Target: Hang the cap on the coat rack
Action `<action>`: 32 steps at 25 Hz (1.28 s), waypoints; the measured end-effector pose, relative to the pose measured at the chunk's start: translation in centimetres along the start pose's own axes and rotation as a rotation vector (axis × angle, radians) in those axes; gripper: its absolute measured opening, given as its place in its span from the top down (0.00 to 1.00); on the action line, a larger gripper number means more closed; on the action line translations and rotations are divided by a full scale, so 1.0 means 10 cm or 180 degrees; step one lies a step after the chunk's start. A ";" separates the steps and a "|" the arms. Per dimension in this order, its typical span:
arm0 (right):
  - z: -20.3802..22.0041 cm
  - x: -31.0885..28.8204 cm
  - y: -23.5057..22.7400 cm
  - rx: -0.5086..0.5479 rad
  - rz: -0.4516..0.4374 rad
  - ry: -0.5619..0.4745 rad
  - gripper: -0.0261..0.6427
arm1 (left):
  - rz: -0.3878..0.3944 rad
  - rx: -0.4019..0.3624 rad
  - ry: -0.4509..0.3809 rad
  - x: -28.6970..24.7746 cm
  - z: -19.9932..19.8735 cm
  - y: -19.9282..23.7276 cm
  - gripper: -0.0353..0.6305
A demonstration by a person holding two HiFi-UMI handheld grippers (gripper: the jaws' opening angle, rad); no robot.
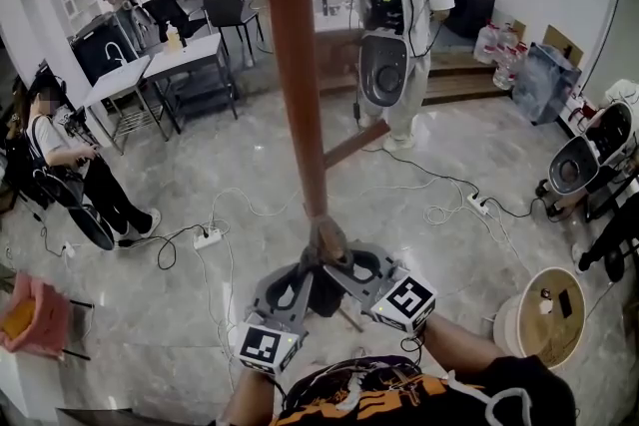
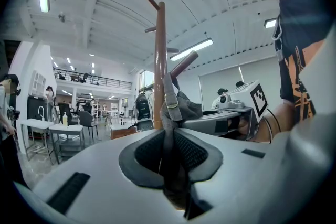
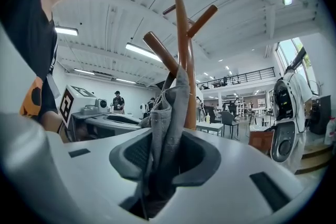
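Fabric bunched between two tools: you hold the dark grey cloth cap hard up against the reddish-brown wooden coat rack, low on its round pole and just in front of your chest. Your left gripper has its jaws narrowed onto the cap's buckled strap, with the pads pressing it from both sides. Your right gripper comes in from the other side with its jaws partly apart. A fold of the cap stands between them against one pad, and a dark gap shows on the other side. Both tools lie level, their tips nearly meeting at the pole. A slanted peg rises from the pole above the cap; whether the cap hangs on it cannot be told. Cables and a white power strip trail across the pale tiled floor to the left.
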State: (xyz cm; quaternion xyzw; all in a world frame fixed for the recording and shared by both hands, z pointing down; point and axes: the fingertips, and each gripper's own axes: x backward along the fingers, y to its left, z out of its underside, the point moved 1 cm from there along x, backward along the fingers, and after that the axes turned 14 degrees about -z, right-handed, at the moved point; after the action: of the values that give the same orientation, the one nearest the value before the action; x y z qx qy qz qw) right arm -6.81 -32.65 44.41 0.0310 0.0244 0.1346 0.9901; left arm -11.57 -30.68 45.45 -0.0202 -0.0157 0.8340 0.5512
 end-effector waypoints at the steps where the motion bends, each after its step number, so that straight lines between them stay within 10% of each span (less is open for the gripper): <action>1: 0.00 -0.01 0.00 0.0004 -0.0006 0.0002 0.78 | 0.0001 0.0007 -0.0004 0.00 0.01 0.01 0.84; 10: 0.07 0.06 0.06 0.0009 -0.0038 0.0008 0.61 | -0.0062 0.0092 -0.0024 0.04 0.05 0.04 0.82; 32: 0.04 0.37 0.05 0.0070 0.0131 0.0066 0.54 | -0.0089 0.0134 0.0016 0.19 0.09 0.06 0.73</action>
State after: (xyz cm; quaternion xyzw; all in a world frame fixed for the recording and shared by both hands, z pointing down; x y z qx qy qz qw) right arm -3.41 -31.17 44.65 0.0410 0.0355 0.1550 0.9864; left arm -12.91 -29.16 46.30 -0.0104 0.0030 0.8263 0.5632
